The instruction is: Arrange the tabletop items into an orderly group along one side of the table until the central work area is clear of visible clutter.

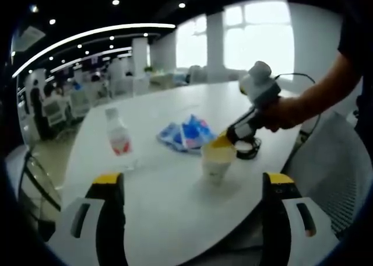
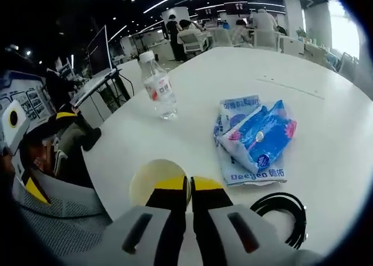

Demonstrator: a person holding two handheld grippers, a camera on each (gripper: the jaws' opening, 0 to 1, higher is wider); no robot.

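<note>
White tabletop (image 1: 175, 213) holds a paper cup (image 1: 218, 158) near its edge, where the right gripper (image 2: 187, 187) pinches the rim with its yellow-tipped jaws closed on it. Seen from the left gripper view, the left gripper (image 1: 192, 190) hangs back with jaws spread wide and nothing between them, the cup standing beyond. Blue packets (image 2: 253, 137) lie mid-table, just past the cup. A water bottle (image 2: 158, 85) stands upright farther off, well apart from them. A black cable (image 2: 282, 216) coils beside the packets at the table's edge.
</note>
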